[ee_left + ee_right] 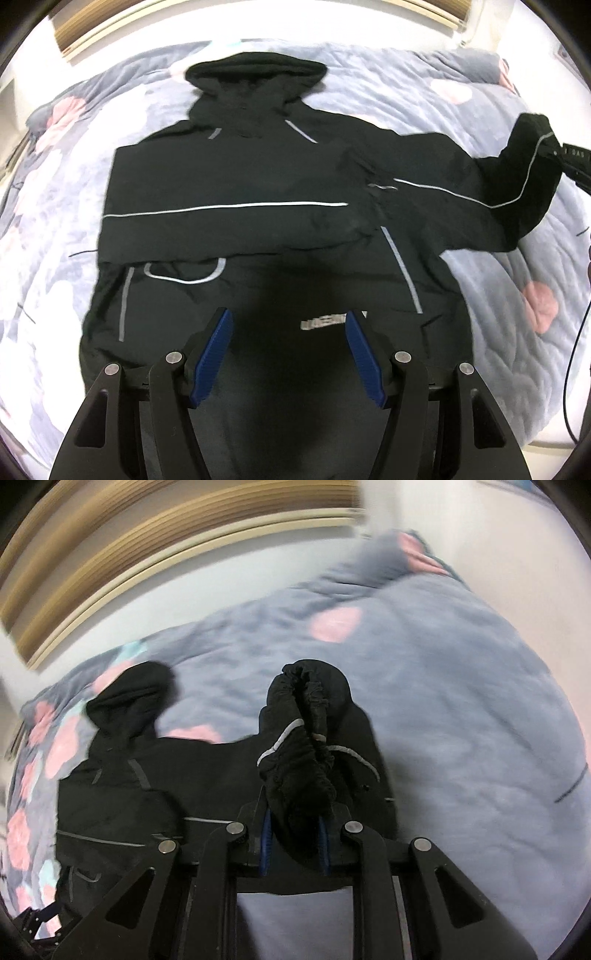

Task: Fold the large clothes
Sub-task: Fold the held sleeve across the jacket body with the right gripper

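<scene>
The black jacket point(258, 229) lies spread on the bed point(498, 258), one sleeve point(229, 221) already folded across its chest. The right tongs point(295, 834) are clamped on the other sleeve's cuff point(299, 746), lifted off the bed; that sleeve and the body fold remain. The left tongs point(290, 354) hang apart over the hem, holding nothing.

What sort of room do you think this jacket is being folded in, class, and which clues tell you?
Most likely a bedroom. The black jacket lies spread on a bed covered by a grey-blue quilt with pink flowers, and a wooden frame, perhaps a headboard, stands against the white wall behind it.
</scene>
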Demonstrator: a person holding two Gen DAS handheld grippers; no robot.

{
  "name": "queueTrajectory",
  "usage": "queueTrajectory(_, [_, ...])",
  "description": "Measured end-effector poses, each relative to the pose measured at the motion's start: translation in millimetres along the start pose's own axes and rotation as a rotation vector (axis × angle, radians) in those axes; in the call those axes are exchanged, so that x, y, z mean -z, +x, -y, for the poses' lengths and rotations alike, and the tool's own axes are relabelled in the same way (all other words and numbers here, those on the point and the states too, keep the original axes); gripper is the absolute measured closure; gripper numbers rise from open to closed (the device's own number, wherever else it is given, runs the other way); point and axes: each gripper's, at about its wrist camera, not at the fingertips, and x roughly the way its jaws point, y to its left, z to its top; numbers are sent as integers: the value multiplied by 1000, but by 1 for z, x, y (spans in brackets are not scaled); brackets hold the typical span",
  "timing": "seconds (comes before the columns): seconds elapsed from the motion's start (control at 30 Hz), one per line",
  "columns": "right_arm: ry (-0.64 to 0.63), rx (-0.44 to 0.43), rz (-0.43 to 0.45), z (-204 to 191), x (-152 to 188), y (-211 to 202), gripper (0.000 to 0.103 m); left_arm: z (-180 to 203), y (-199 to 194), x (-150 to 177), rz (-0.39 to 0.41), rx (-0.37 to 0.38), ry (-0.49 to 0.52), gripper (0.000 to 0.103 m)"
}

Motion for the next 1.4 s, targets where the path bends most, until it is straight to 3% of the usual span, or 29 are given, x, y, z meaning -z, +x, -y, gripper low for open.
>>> queueTrajectory(0.23, [-125, -94, -29, -119, 1, 0, 81, -61, 4, 5, 8, -2, -58, 38])
queueTrajectory(0.43, [-212, -160, -86, -213, 4, 31, 81, -109, 14, 8, 17, -4, -133, 38])
queueTrajectory(0.67, [-326, -255, -200, -312, 37, 85, 81, -155, 38, 15, -11, -17, -263, 38])
queueTrajectory(0.93, [-484, -394, -331, -426, 88, 143, 81, -177, 60, 16, -43, -36, -336, 38])
queueTrajectory(1.07, [-528, -371, -422, -453, 111, 183, 79, -182, 68, 11, -45, -34, -354, 38])
queueTrajectory(1.13, [-538, -366, -487, -458, 121, 202, 70, -183, 71, 9, -46, -39, -351, 38])
queueTrajectory(1.2, [-537, -383, -526, -457, 124, 213, 68, -184, 74, 8, -48, -44, -345, 38])
queueTrajectory(1.33, [-507, -471, -530, -438, 109, 197, 54, -187, 78, 2, -43, -49, -332, 38])
queueTrajectory(1.4, [-504, -497, -477, -418, 95, 174, 51, -192, 79, -5, -34, -35, -326, 38])
